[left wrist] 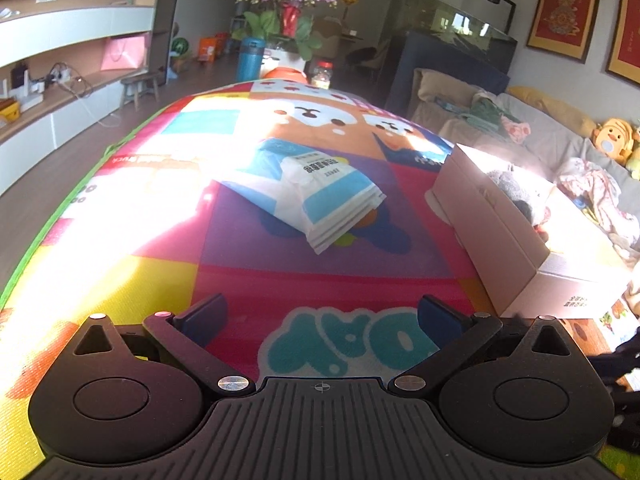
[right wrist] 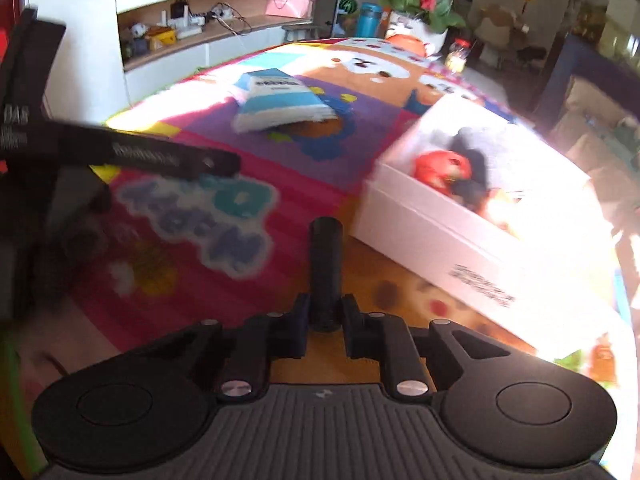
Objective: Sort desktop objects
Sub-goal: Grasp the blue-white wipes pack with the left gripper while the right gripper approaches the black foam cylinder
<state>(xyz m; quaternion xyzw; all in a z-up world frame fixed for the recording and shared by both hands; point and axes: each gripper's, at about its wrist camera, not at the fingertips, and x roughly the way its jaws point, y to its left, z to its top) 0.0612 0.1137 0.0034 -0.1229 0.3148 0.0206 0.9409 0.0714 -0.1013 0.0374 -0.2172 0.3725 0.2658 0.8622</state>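
Observation:
A blue and white tissue pack point(left wrist: 316, 192) lies in the middle of the colourful play mat point(left wrist: 168, 216); it also shows in the right wrist view point(right wrist: 280, 100). A white box point(left wrist: 516, 240) with soft toys inside stands at the right, and shows in the right wrist view point(right wrist: 472, 216) too. My left gripper point(left wrist: 320, 316) is open and empty, low over the mat, well short of the pack. My right gripper point(right wrist: 326, 320) is shut on a black cylinder point(right wrist: 326, 264), which stands upright between the fingers, left of the box.
The other gripper's black body point(right wrist: 60, 160) fills the left of the right wrist view. A blue bottle point(left wrist: 250, 60), a flower pot point(left wrist: 288, 24) and a jar point(left wrist: 322, 74) stand at the mat's far end. A sofa with toys point(left wrist: 580, 152) lies to the right.

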